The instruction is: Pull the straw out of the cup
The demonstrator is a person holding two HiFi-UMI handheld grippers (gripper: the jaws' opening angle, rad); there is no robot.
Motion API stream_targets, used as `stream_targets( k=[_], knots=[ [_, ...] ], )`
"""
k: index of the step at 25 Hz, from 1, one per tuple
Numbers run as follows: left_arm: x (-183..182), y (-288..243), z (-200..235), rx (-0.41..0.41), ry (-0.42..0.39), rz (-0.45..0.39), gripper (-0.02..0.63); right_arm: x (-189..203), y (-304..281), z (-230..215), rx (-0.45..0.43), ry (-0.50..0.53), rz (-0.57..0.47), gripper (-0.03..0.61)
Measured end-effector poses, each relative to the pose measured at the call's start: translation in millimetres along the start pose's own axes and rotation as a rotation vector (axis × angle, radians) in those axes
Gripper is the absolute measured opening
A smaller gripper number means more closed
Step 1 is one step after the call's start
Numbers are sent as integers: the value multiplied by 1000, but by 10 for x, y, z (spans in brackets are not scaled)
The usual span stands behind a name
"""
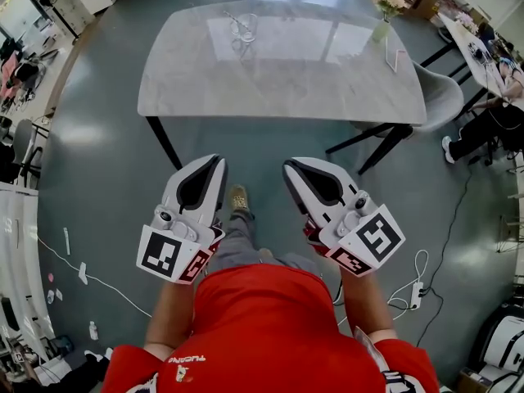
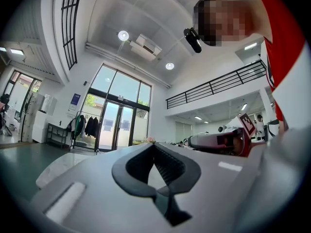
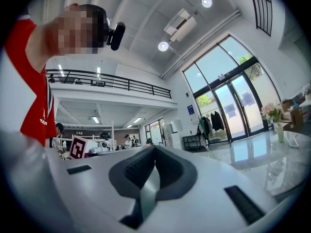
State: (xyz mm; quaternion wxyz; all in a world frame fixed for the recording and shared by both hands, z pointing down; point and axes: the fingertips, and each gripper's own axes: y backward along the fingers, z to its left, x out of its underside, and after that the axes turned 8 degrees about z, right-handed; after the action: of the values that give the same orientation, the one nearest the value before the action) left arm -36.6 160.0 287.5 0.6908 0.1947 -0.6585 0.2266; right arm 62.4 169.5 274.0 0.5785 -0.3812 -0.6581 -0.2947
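Head view: left gripper (image 1: 215, 162) and right gripper (image 1: 292, 167), both closed and empty, short of table's (image 1: 327, 88) near edge; cup (image 1: 243, 29) with straw (image 1: 234, 20) by far edge, nearer left.

1. I count two grippers: one left gripper (image 1: 214, 164) and one right gripper (image 1: 293, 169).
2. I see one table (image 1: 286, 80).
3. One cup (image 1: 242, 28) stands on the table. What is in it is too small for me to count.
4. I count one vase (image 1: 381, 29) of flowers on the table.
5. I see one chair (image 1: 442, 97) at the table's right end.
6. One power strip (image 1: 417, 295) lies on the floor.
7. One shoe (image 1: 238, 196) shows between the grippers.
8. In the right gripper view I count two round ceiling lights (image 3: 206, 1).
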Motion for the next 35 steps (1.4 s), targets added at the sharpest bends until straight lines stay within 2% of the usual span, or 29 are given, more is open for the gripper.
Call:
stream_targets(
  k=[9,18,27,35],
  knots=[
    [-70,-544,516,19,-8,-8,5,-147,-456,-506,24,13,-5,2],
    [-114,-1103,1295,30,-6,17,5,-322,-1174,-1053,44,2,3,2],
    [-29,-1761,2095,66,5,45,5,-482,-1925,-1638,89,-12,22,2],
    [36,-2200,2593,94,16,62,5,-540,-2347,-1967,133,-20,43,2]
  ],
)
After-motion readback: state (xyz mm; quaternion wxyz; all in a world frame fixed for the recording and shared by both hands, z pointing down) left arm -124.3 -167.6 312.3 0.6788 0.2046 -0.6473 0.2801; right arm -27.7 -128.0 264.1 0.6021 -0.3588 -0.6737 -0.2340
